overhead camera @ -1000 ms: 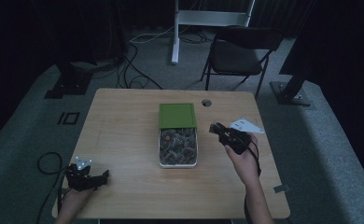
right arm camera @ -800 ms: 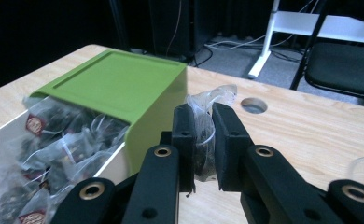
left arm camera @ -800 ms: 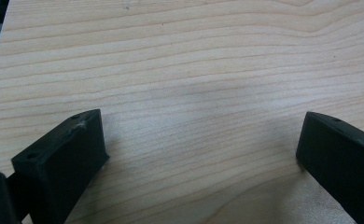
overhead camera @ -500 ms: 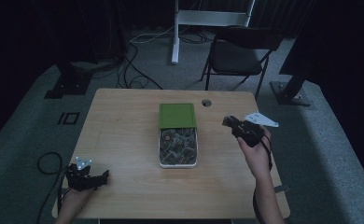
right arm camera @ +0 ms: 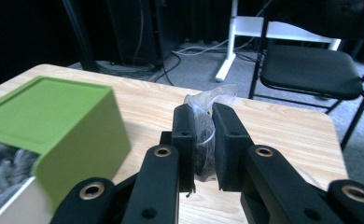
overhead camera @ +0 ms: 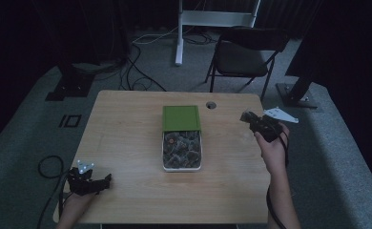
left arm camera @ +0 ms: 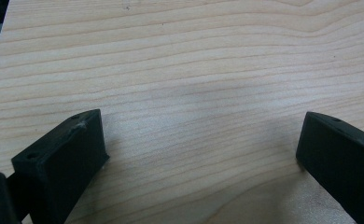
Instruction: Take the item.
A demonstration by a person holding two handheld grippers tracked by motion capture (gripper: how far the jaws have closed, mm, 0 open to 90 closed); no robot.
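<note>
Since a moment ago the right gripper (right arm camera: 203, 140) moved outward past the table (overhead camera: 127, 143) edge, jaws clamped on a clear-wrapped dark piece (right arm camera: 204, 140), right of the box (overhead camera: 181, 138), while the left gripper (overhead camera: 86, 179) rests wide apart.

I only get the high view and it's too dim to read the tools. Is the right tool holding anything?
Observer: Yes. The right tool is shut on a small clear-wrapped packet, crinkled plastic sticking out above the tips.
Operator: And the left tool, anything in it?
Observer: No. The left tool is open, jaws wide apart with bare table between them.
Operator: Where does the right tool sit relative to the box?
Observer: In the right gripper view the green lid is to its left, apart from the packet, and the black chair stands beyond the table edge.
</note>
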